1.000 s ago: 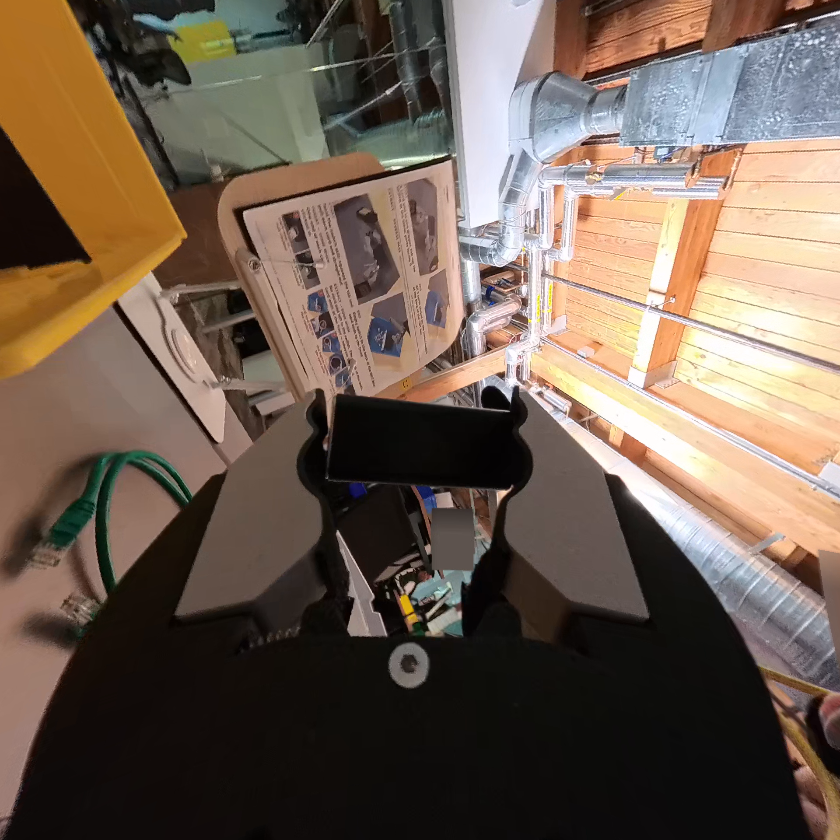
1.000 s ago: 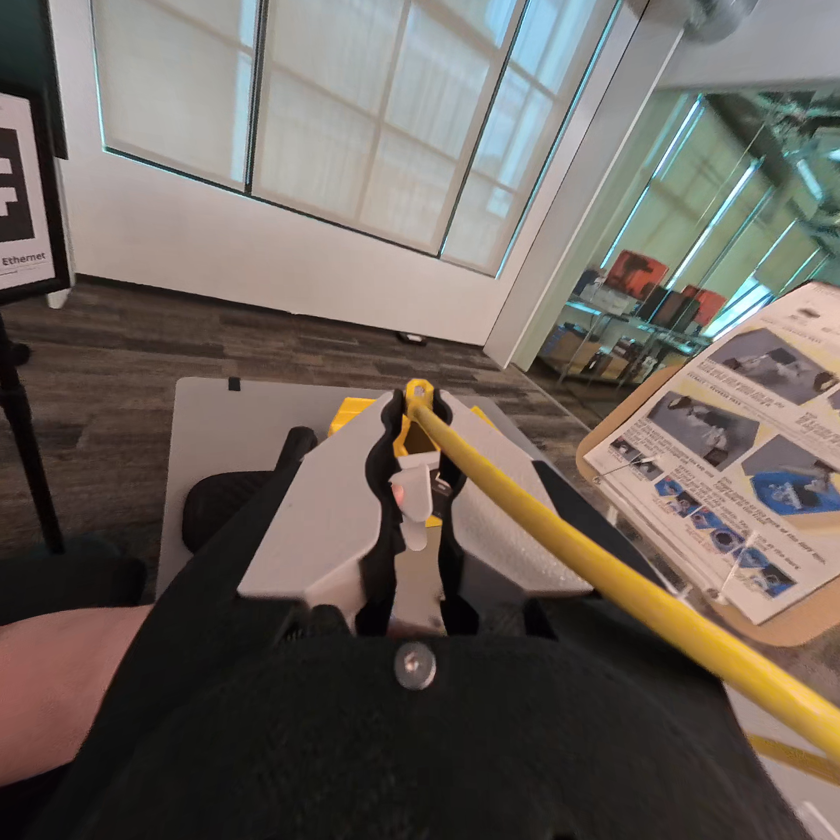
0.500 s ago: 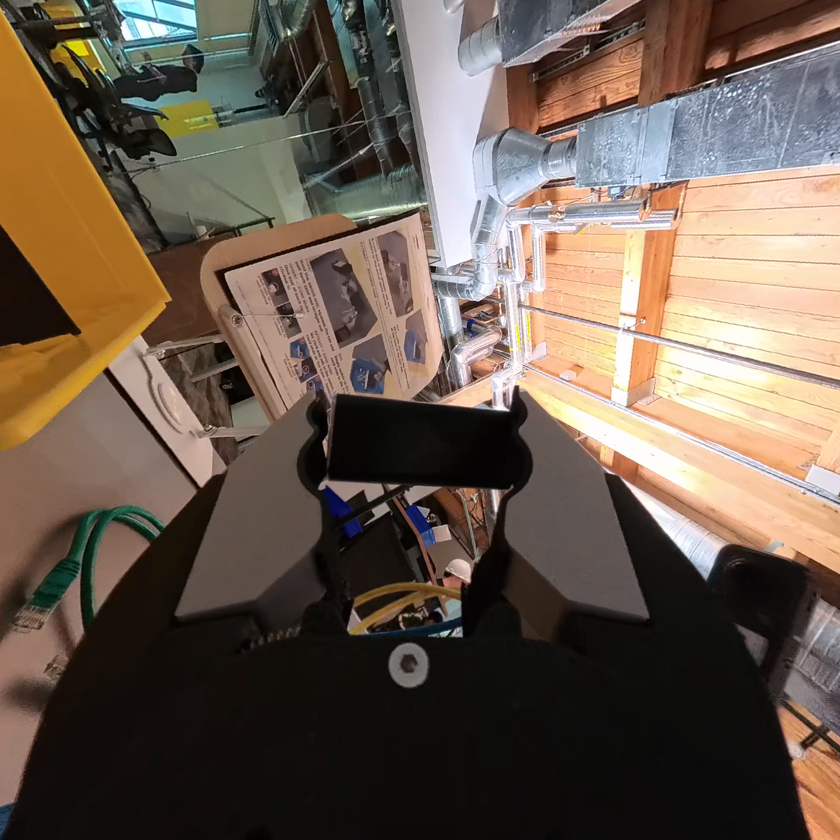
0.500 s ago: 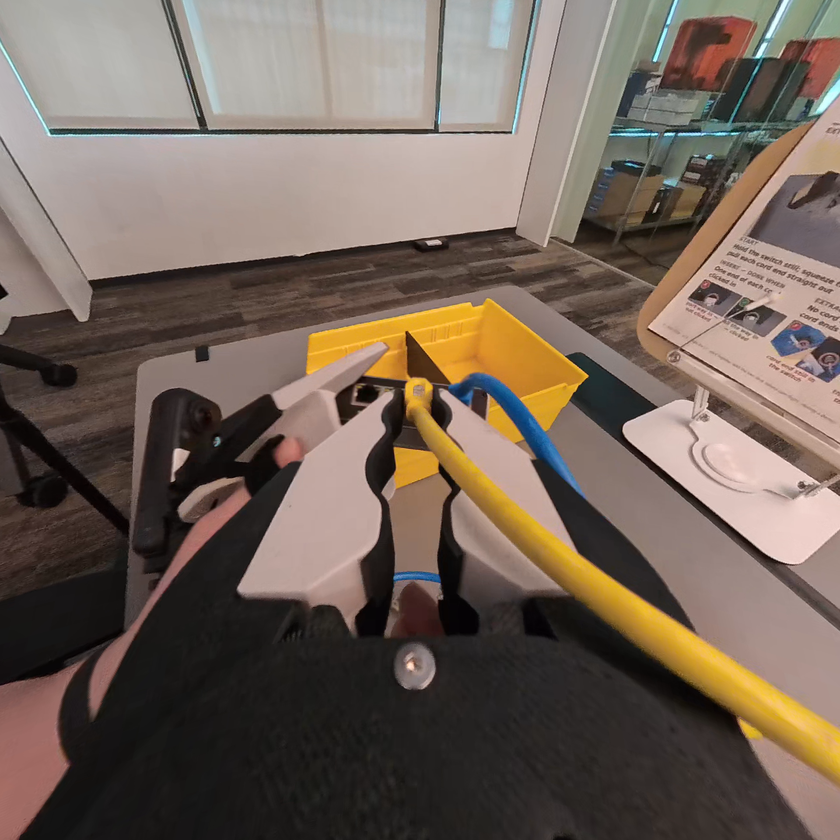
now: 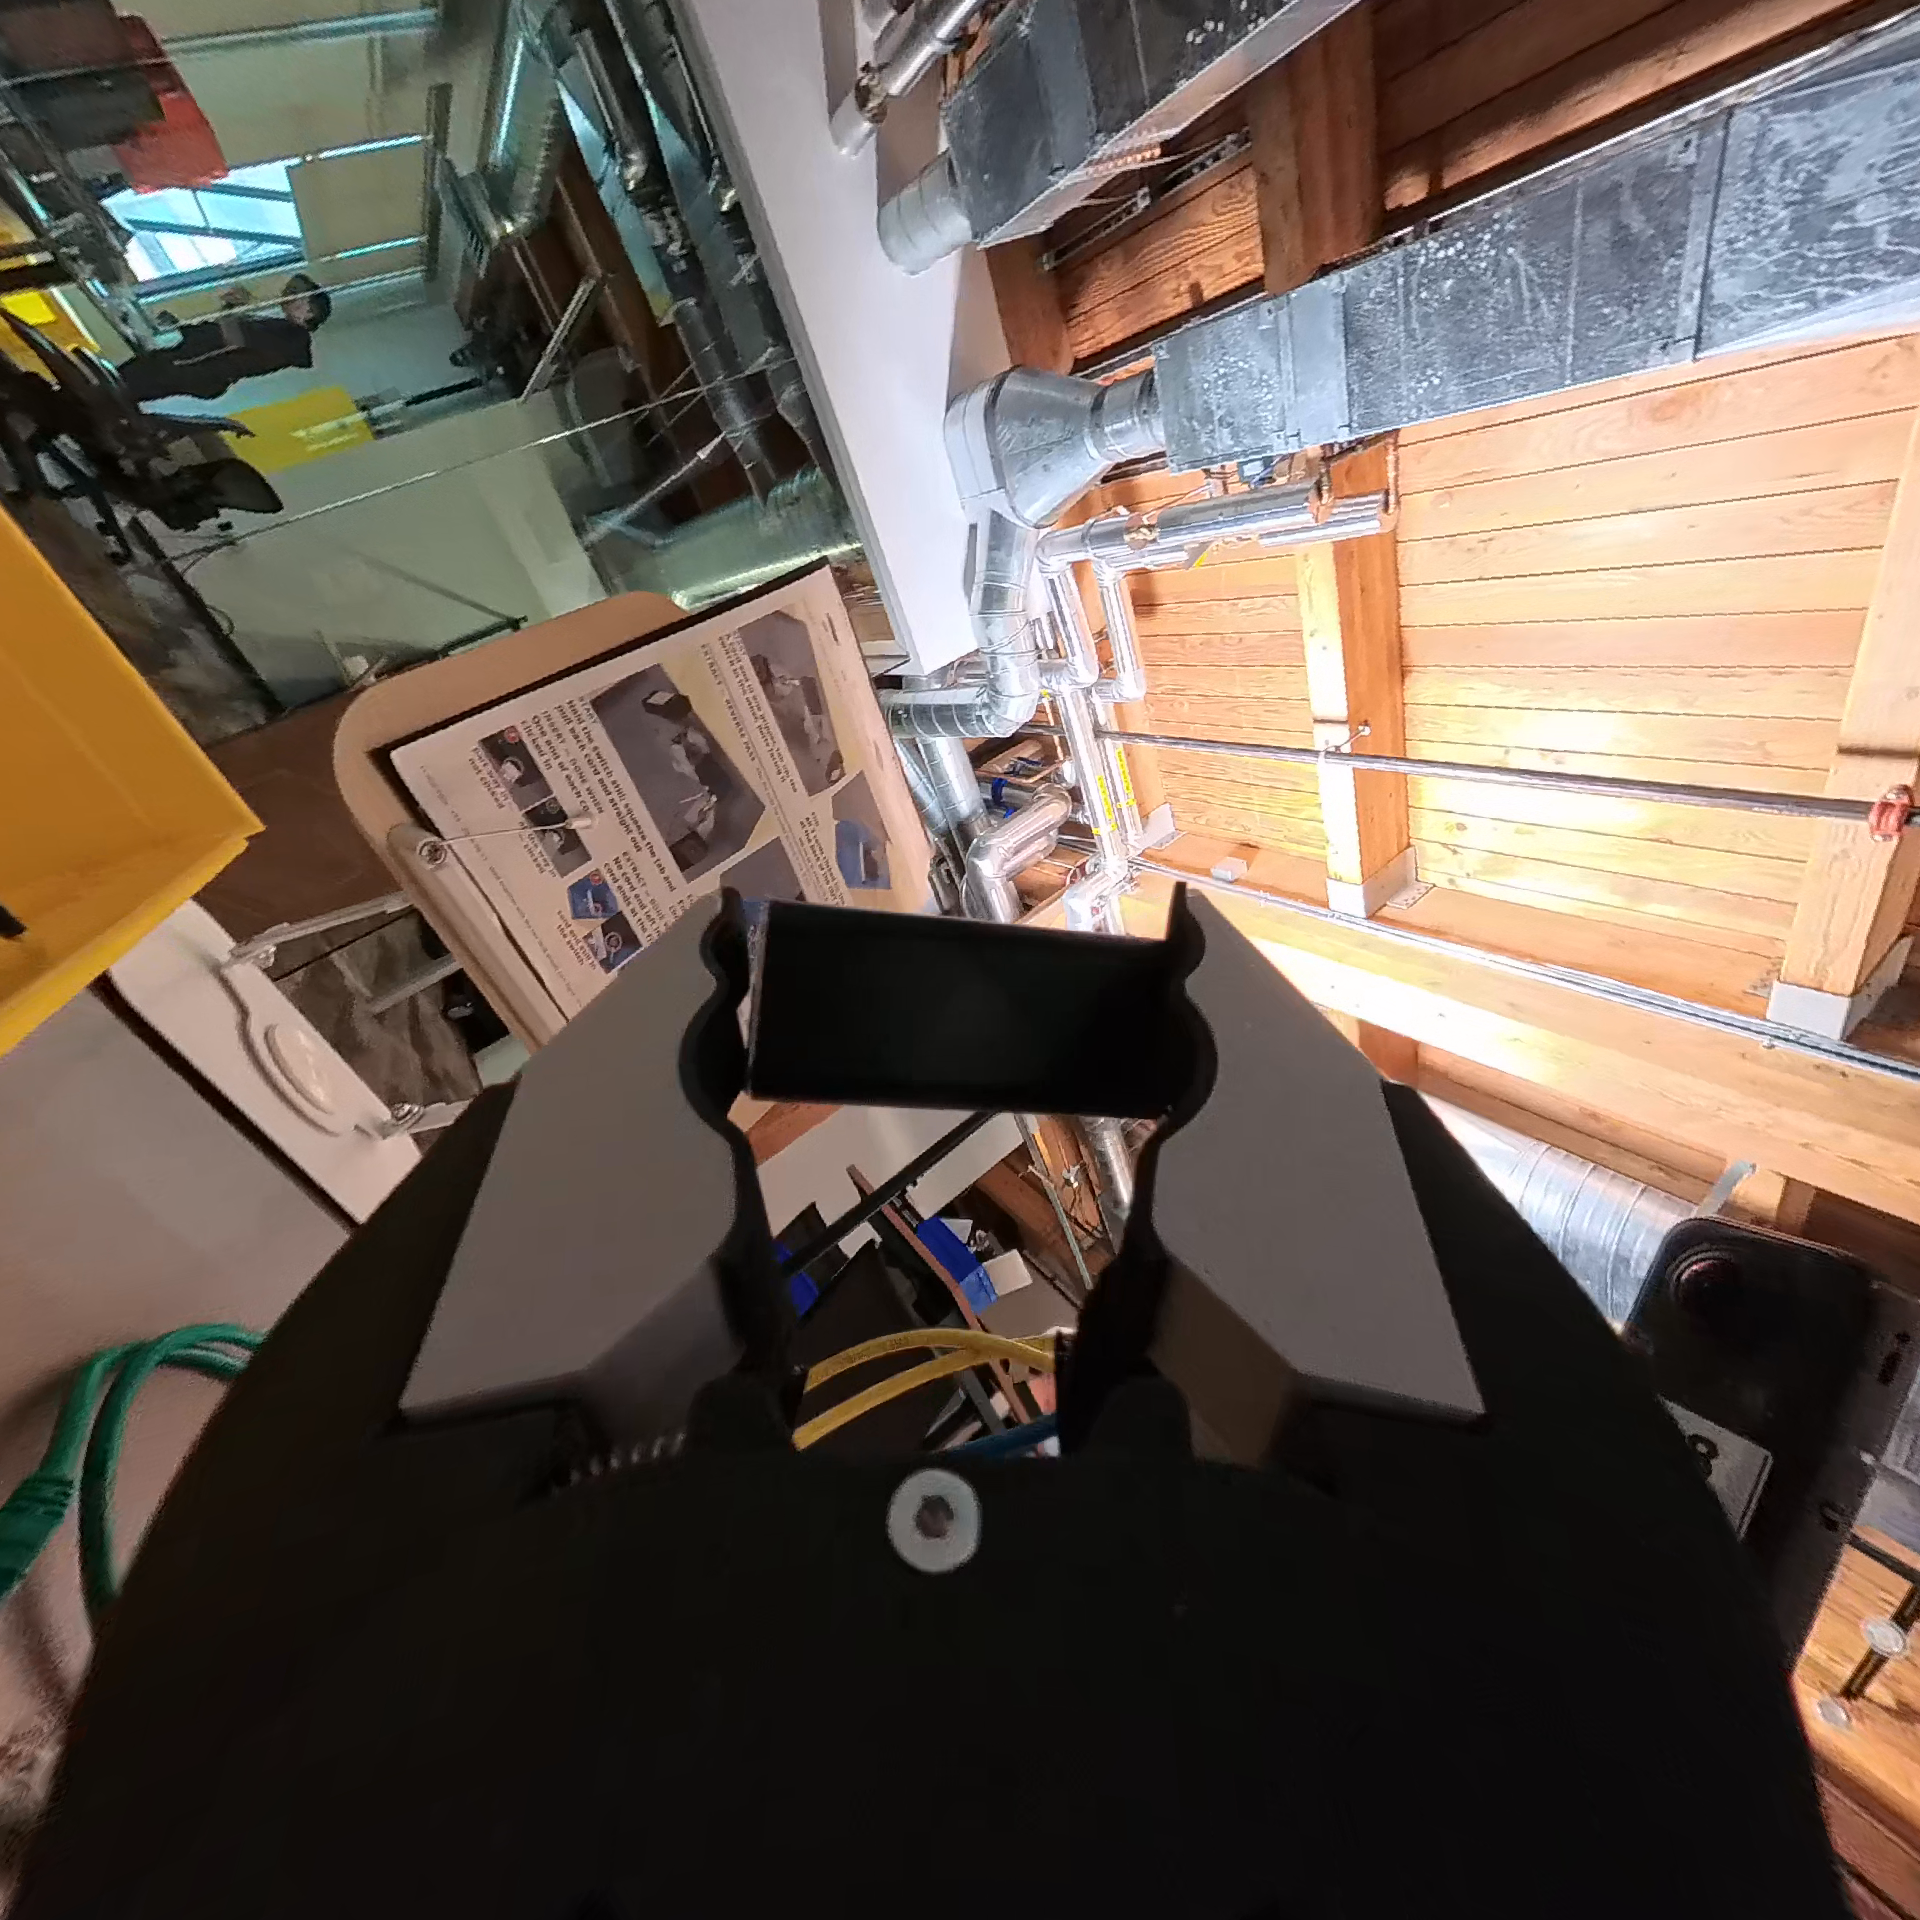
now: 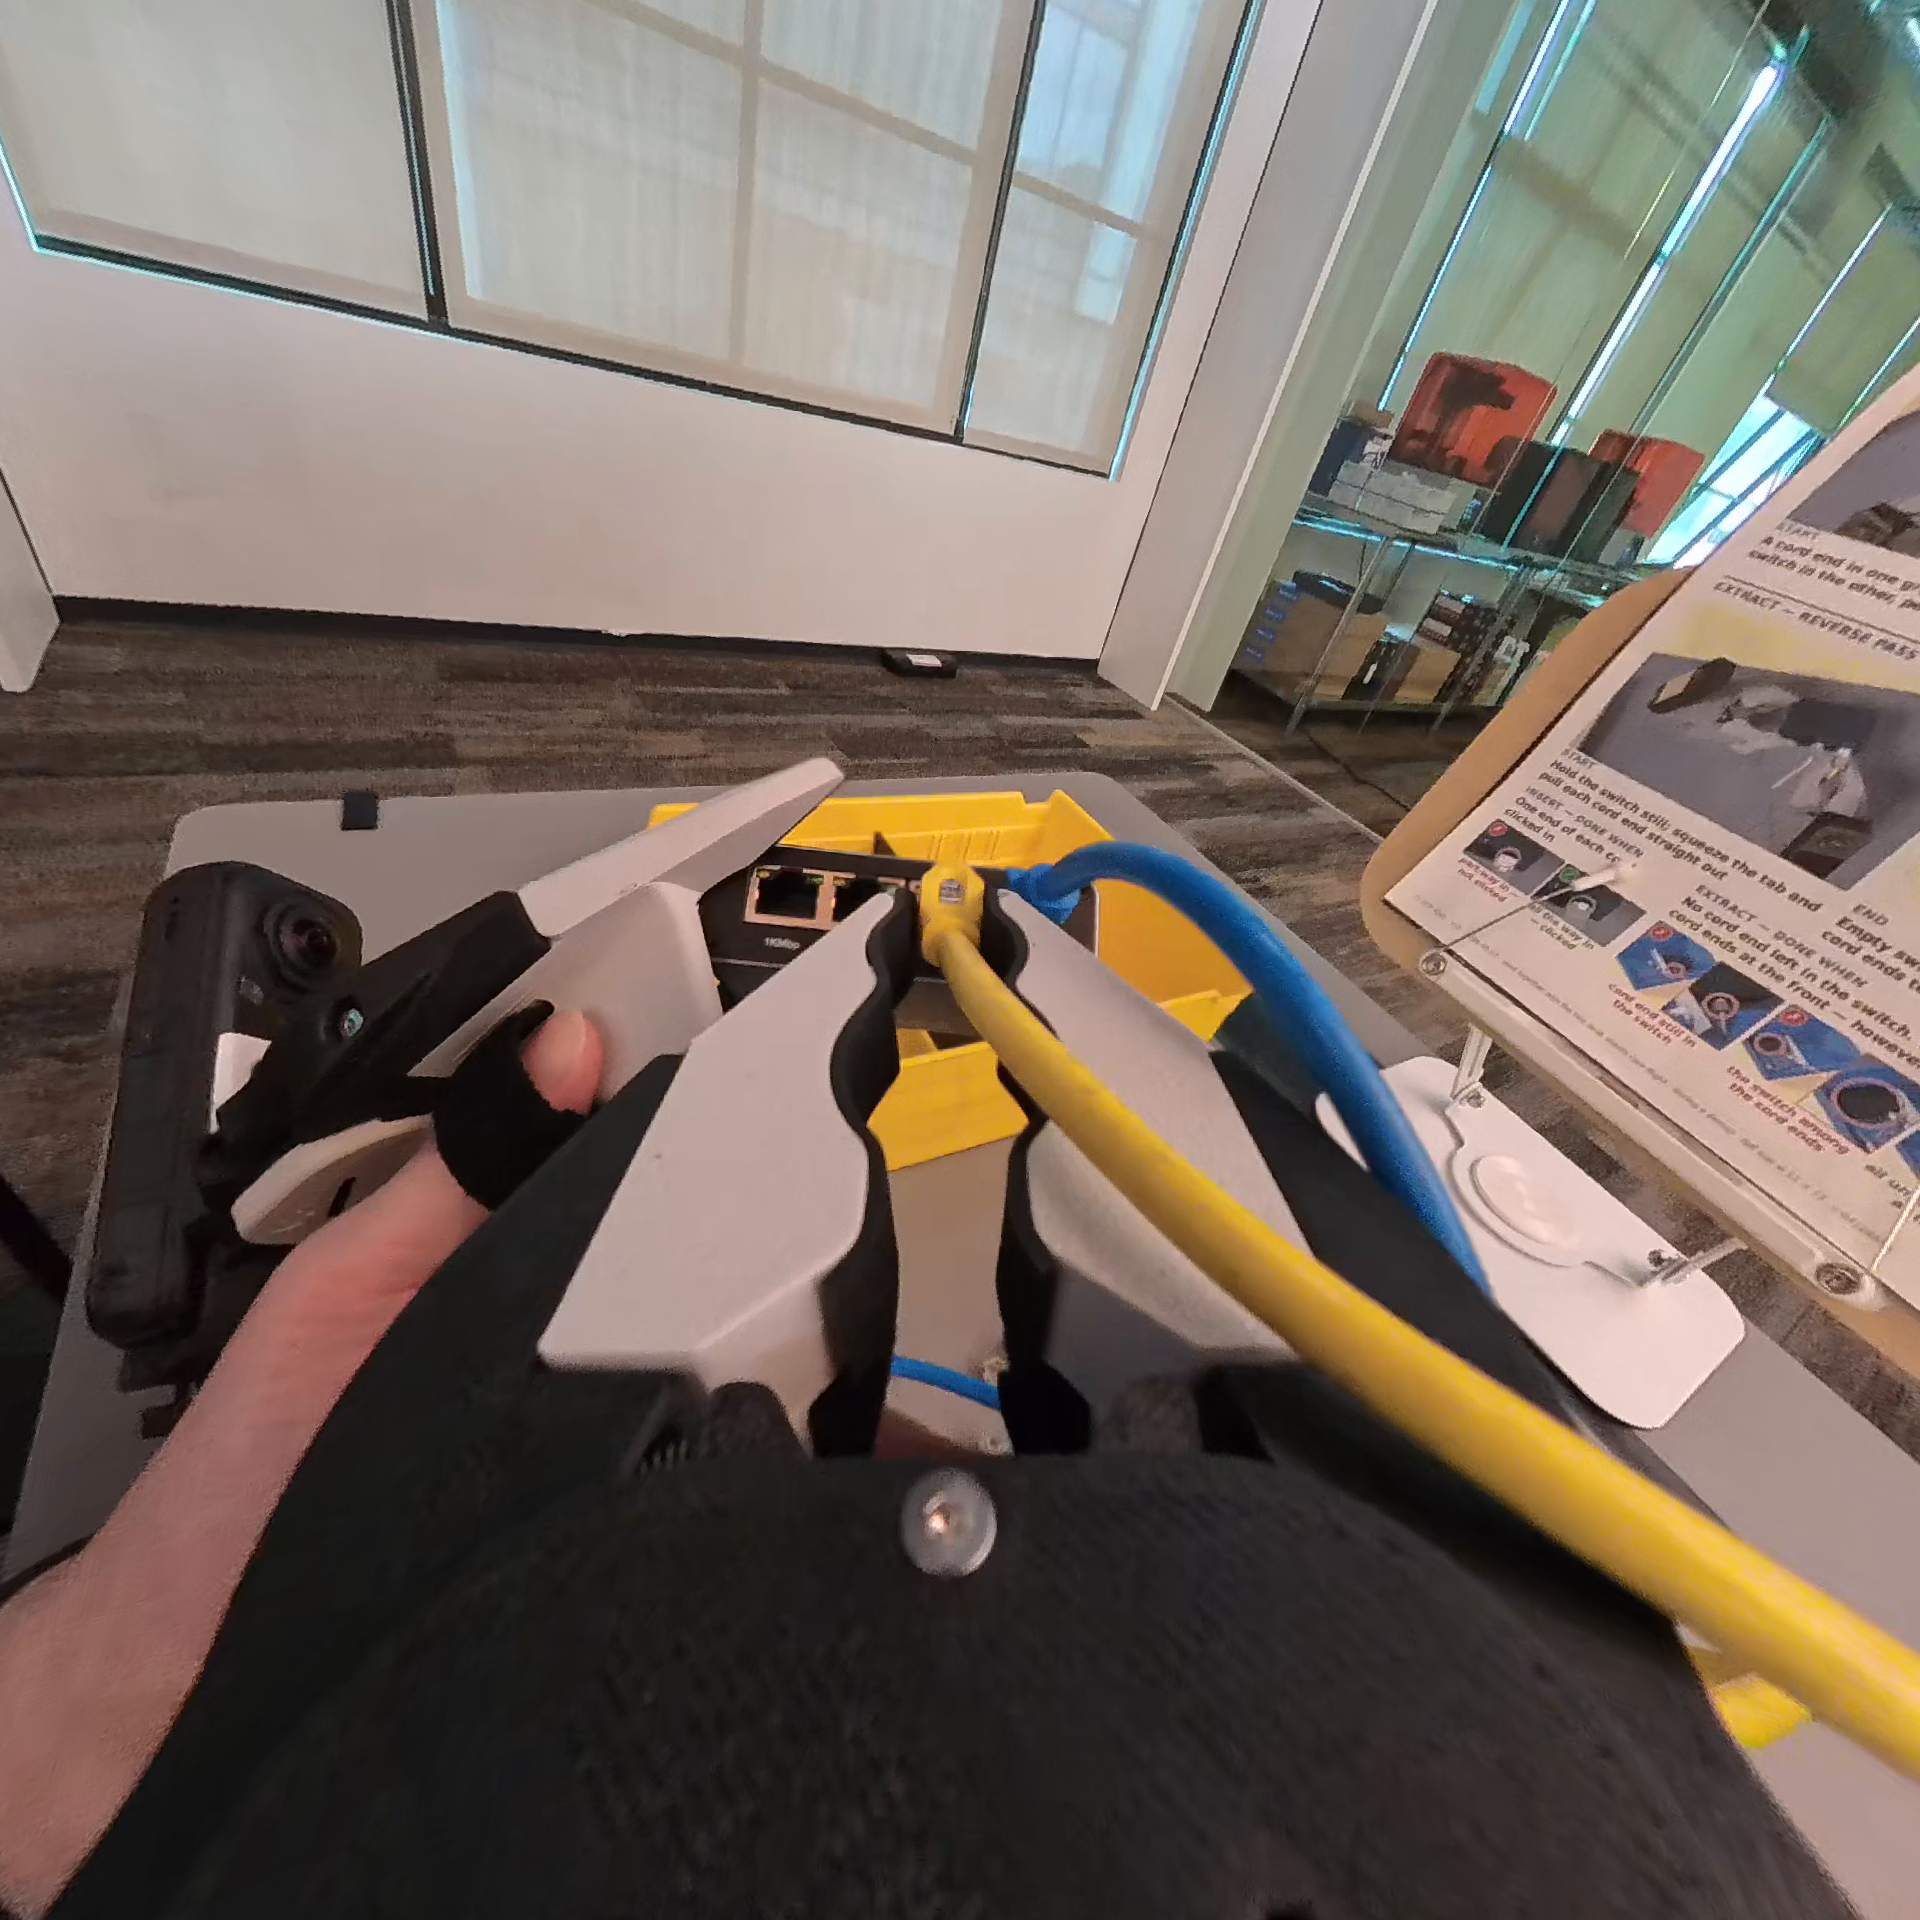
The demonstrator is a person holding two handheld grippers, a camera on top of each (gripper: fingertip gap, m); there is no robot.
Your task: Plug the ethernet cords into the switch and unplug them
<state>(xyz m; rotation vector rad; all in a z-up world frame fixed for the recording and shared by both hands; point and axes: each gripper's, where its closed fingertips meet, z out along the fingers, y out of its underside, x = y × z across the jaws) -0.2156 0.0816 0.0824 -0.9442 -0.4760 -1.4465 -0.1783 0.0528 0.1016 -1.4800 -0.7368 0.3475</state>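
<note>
My left gripper (image 5: 961, 997) is shut on the black switch (image 5: 956, 1023) and holds it in the air, tilted. In the right wrist view the switch (image 6: 774, 920) shows its row of ports, with a left finger (image 6: 665, 883) over it. My right gripper (image 6: 951, 909) is shut on the plug of the yellow cord (image 6: 1195, 1164), and the plug tip is at the switch's front. I cannot tell whether it is seated. A blue cord (image 6: 1278, 997) enters the switch just right of it. A green cord (image 5: 94, 1423) lies on the table.
A yellow bin (image 6: 1091, 831) stands on the grey table (image 6: 260, 831) right behind the switch. An instruction board (image 6: 1714, 883) on a white base plate (image 6: 1579, 1278) stands to the right. The person's hand (image 6: 343, 1278) holds the left gripper.
My right gripper has carried the yellow plug forward to the switch's ports. My left gripper has brought the switch in front of the bin, and it now sits closer in the right view.
</note>
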